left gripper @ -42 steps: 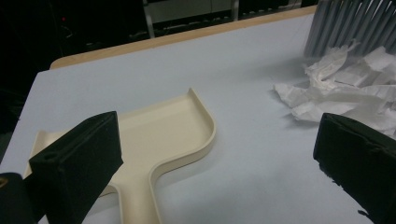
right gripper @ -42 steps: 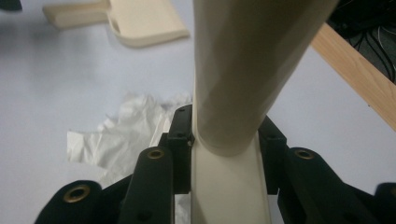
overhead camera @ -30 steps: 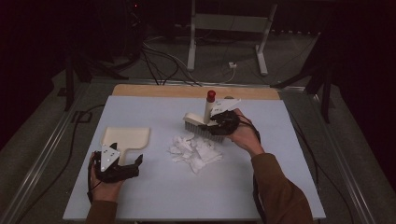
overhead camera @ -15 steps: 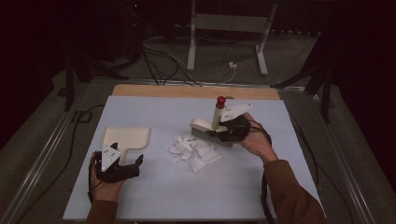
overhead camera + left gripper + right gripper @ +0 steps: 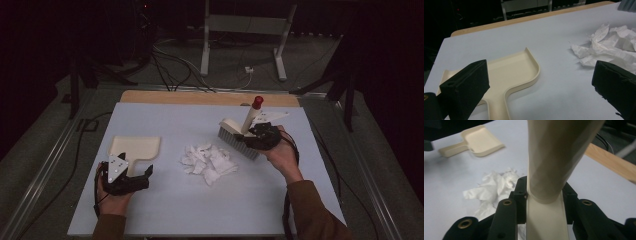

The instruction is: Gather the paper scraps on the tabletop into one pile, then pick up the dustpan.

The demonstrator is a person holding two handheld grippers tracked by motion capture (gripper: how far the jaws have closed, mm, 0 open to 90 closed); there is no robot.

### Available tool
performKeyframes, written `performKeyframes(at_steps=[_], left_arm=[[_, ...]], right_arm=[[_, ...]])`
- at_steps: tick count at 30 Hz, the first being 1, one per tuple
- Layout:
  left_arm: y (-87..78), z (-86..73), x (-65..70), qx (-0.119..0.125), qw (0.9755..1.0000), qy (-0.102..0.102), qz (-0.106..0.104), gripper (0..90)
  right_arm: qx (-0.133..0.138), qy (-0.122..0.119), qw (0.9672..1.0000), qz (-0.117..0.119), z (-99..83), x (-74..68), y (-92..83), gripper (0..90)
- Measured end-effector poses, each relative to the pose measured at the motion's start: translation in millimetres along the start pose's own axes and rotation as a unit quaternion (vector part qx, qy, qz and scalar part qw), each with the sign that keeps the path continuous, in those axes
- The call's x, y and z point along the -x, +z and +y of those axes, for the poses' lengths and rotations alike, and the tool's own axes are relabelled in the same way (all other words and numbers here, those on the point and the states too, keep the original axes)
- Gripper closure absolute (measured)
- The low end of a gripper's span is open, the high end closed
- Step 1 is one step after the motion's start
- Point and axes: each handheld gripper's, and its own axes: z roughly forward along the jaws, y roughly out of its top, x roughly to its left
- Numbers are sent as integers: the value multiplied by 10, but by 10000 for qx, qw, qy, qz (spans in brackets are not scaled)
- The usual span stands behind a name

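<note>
Counting one brush [image 5: 239, 134], one dustpan [image 5: 136, 148], one paper pile [image 5: 208, 162].

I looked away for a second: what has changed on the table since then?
The right gripper, shut on the brush, carried it rightward, away from the paper scraps. The left gripper stayed open beside the dustpan; scraps and dustpan stayed put.

gripper [image 5: 134, 176]: black, grey three-cornered plate | jaws: black pads, brass screws | sleeve [image 5: 314, 212]: brown
</note>
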Motion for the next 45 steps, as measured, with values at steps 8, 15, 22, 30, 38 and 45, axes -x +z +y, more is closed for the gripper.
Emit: performKeyframes(at_steps=[8,15,22,30,38,45], left_arm=[[-2,4,-20,26,10000,-45,36,20],[-7,2,-34,20,10000,-72,56,20],[-18,9,-69,5,9998,-142,102,20],[-42,63,-126,-47,9993,-281,256,20],[-33,77,-149,-349,9978,-337,450,20],[0,31,-161,-622,9962,-352,493,30]], right_arm=[[-144,279,9989,-352,-39,18,-31,668],[-251,549,9960,-660,-97,0,-42,668],[-42,780,9936,-811,-196,5,-131,668],[46,850,9911,-1019,-326,-4,-230,668],[126,895,9880,-1253,-430,-10,-331,668],[146,1094,9848,-1342,-582,51,-401,668]])
